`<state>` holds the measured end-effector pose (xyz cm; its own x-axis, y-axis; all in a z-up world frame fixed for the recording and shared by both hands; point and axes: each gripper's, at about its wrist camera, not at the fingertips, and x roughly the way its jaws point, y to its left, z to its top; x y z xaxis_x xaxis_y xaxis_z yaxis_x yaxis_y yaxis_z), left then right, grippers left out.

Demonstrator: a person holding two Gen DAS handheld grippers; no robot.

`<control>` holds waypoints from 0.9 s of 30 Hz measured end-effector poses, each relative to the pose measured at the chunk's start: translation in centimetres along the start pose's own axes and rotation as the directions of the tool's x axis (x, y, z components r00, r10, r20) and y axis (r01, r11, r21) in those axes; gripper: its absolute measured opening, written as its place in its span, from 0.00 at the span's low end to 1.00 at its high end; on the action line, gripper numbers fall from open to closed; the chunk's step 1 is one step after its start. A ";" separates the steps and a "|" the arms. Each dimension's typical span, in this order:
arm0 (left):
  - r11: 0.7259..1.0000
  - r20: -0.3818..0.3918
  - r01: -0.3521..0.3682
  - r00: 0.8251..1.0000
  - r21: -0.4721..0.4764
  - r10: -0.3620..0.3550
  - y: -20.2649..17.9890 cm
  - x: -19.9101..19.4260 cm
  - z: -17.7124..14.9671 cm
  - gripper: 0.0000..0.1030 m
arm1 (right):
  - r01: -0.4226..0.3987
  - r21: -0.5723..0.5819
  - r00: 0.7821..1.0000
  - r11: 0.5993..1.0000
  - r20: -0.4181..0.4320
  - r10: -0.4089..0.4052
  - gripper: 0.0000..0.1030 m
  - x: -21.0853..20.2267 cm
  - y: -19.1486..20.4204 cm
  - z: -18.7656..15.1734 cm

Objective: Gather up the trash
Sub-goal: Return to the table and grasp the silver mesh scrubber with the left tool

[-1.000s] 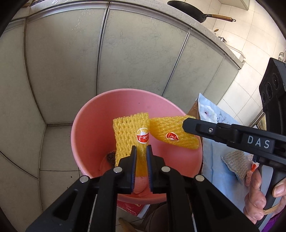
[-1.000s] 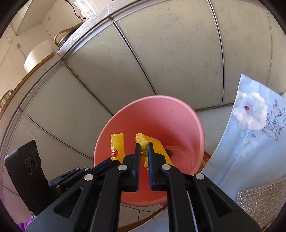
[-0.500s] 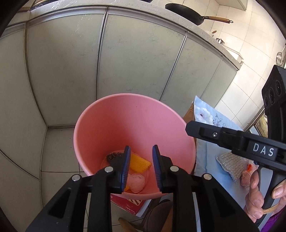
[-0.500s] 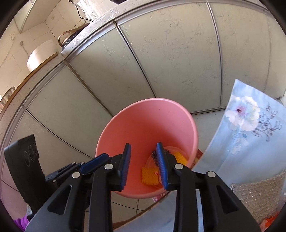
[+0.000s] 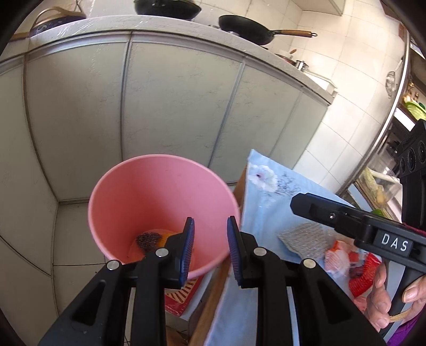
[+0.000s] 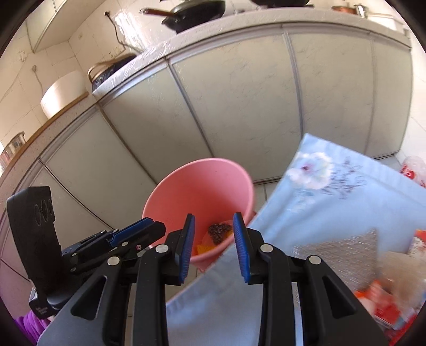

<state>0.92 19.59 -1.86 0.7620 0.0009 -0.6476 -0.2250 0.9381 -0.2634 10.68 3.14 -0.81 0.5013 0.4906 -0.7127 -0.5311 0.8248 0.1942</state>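
Trash lies in two places: a dark scouring wad (image 5: 148,237) and yellow foam netting (image 6: 206,246) at the bottom of the pink bucket (image 5: 138,191), and more on the table beside it. Behind everything runs a bank of pale grey cabinet doors (image 5: 173,106) with thin metal trim, under a speckled stone counter (image 5: 186,25) carrying a black wok (image 5: 247,26) with a wooden handle. The table wears a smooth light-blue cloth (image 5: 269,213) printed with a white flower. The bucket, round, tapered and matte plastic, stands on the tiled floor just beside the table's edge. On the cloth sit a silvery mesh scrubber (image 5: 303,237), a crinkled pink-and-white wrapper (image 5: 336,260) and a red ribbed piece (image 5: 363,276); any print on them is too blurred to read. The right gripper (image 6: 214,250) bears a white "DAS" label (image 5: 394,243) in the left view. Both it and the left gripper (image 5: 210,250) have their ribbed blue pads (image 5: 187,247) spread apart, holding nothing, poised over the bucket's near rim.
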 end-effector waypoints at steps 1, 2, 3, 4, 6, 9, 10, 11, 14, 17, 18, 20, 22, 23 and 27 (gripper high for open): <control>1.000 -0.001 0.008 1.000 0.005 -0.008 -0.5 -0.2 0.0 0.23 | 0.019 0.001 1.000 1.000 0.013 -0.019 0.29 -1.2 -0.5 -0.1; 1.000 0.000 0.021 1.000 0.009 -0.021 -1.0 -0.4 0.0 0.24 | 0.031 0.002 0.999 1.000 0.021 -0.031 0.29 -1.9 -0.8 -0.1; 0.999 -0.002 0.036 0.999 0.013 -0.036 -1.6 -0.5 0.1 0.24 | 0.054 0.005 0.998 0.999 0.033 -0.054 0.29 -3.1 -1.4 -0.3; 0.999 -0.004 0.045 0.999 0.017 -0.045 -2.1 -0.7 0.1 0.25 | 0.065 0.006 0.997 0.998 0.036 -0.065 0.29 -3.9 -1.9 -0.4; 0.997 -0.008 0.071 0.997 0.022 -0.070 -3.1 -0.9 0.0 0.26 | 0.093 0.018 0.994 0.995 0.050 -0.094 0.29 -5.6 -3.0 -0.6; 0.994 -0.030 0.106 0.994 0.041 -0.105 -4.7 -0.9 -0.2 0.26 | 0.143 0.042 0.987 0.989 0.069 -0.145 0.29 -8.2 -5.0 -1.3; 0.992 -0.037 0.113 0.993 0.052 -0.111 -5.3 -0.9 -0.2 0.26 | 0.156 0.053 0.984 0.986 0.075 -0.160 0.29 -9.0 -5.7 -1.5; 0.991 -0.043 0.117 0.993 0.066 -0.114 -5.8 -0.8 -0.4 0.26 | 0.169 0.064 0.981 0.984 0.081 -0.174 0.29 -9.8 -6.5 -1.8; 0.986 -0.057 0.123 0.991 0.112 -0.117 -7.4 -0.5 -0.8 0.26 | 0.205 0.099 0.971 0.974 0.102 -0.215 0.29 -11.5 -8.6 -2.8; 0.979 -0.087 0.143 0.987 0.142 -0.131 -8.9 0.2 -1.6 0.26 | 0.223 0.135 0.967 0.966 0.098 -0.237 0.30 -12.1 -10.6 -3.9; 0.977 -0.101 0.150 0.986 0.154 -0.136 -9.3 0.5 -1.9 0.26 | 0.232 0.141 0.965 0.962 0.090 -0.246 0.31 -12.2 -11.3 -4.3; 0.972 -0.138 0.170 0.979 0.161 -0.148 -10.1 1.4 -2.4 0.26 | 0.253 0.141 0.960 0.957 0.085 -0.266 0.39 -12.2 -12.1 -4.9; 0.971 -0.174 0.181 0.973 0.158 -0.153 -10.8 2.5 -2.8 0.27 | 0.267 0.153 0.956 0.952 0.085 -0.282 0.40 -12.3 -12.9 -5.4; 0.972 -0.193 0.178 0.970 0.154 -0.147 -11.1 3.2 -2.9 0.27 | 0.269 0.165 0.955 0.949 0.084 -0.285 0.40 -12.4 -13.5 -5.6; 0.969 -0.231 0.185 0.962 0.165 -0.145 -12.5 5.1 -2.7 0.27 | 0.277 0.201 0.951 0.940 0.084 -0.298 0.40 -13.0 -15.4 -5.8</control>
<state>6.00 6.95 -3.84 0.6258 -0.2145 -0.7499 0.0232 0.9661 -0.2570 8.37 -17.56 1.50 0.6922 0.2445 -0.6790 -0.2233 0.9673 0.1206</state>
